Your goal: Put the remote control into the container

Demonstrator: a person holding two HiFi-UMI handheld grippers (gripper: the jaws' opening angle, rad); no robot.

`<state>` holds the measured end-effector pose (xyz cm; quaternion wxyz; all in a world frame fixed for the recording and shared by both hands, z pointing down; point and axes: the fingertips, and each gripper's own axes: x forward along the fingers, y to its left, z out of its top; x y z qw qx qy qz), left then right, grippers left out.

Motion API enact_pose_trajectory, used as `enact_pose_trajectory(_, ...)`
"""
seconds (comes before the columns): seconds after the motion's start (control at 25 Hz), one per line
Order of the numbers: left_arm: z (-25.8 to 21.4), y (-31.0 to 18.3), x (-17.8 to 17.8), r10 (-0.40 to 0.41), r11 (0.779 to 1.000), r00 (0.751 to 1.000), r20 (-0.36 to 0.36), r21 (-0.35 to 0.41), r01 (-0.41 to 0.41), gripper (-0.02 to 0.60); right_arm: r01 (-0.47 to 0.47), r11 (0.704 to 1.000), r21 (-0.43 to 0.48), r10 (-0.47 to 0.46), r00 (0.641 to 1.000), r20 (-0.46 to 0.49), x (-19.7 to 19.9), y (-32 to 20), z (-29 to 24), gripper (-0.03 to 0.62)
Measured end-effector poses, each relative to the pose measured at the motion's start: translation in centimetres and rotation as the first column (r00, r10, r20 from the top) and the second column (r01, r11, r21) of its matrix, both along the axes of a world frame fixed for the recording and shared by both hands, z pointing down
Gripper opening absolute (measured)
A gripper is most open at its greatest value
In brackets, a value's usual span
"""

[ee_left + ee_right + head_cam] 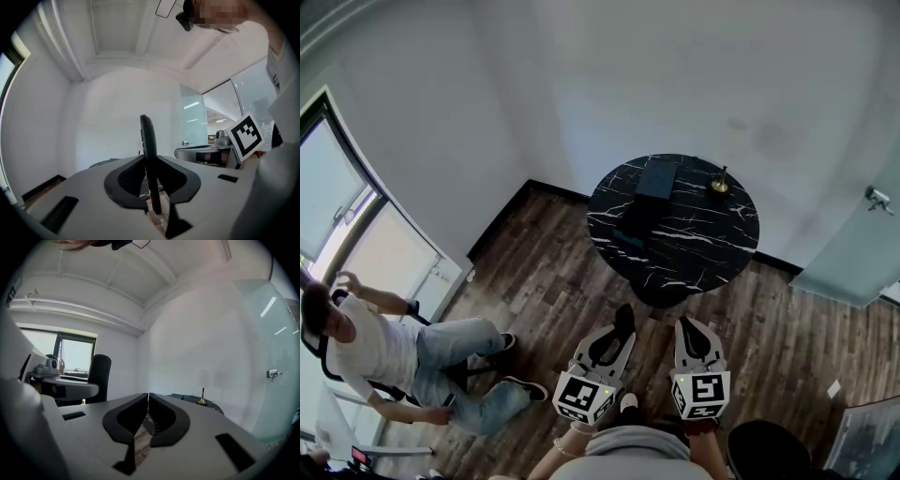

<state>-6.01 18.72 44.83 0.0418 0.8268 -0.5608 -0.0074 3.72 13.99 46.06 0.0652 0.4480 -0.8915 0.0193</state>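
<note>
Left gripper (149, 160) has its jaws pressed onto the remote control (148, 136), which stands upright and edge-on between the black pads, its upper part rising well above the jaw tips and its lower end reaching down behind them. From the head view, that gripper (617, 339) hangs over the wooden floor (534, 291), with the dark remote control (624, 317) jutting from its front towards the round black marble desk (703, 234). Right gripper (148, 397) has its jaws brought together with nothing between them; it (689, 330) sits just beside the left one, also short of the desk. On the far part of the desk lies a dark rectangular container (657, 178), well apart from the remote control, with a small brass stand (719, 186) to its right. A person (384, 352) sits by the window at the left.
</note>
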Motion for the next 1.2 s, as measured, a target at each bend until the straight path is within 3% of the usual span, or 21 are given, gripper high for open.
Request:
enact_pose_trajectory(0.6, 0.7, -2.8, -2.4, 0.01, 1.0, 1.0, -0.02, -0.025, -0.011, 0.078, -0.035, 0.999, -0.027, 0.035, 0.999, -0.014, -1.4, -2.2, 0.5, 0.014)
enact_pose_trajectory(1.2, 0.3, -9.4, -1.7, -0.031, 0.999, 0.999, -0.033, -0.039, 0.03, 0.078, 0.05, 0.997, -0.059, -0.05, 0.999, 0.001, -2.3, -9.4, 0.5, 0.014)
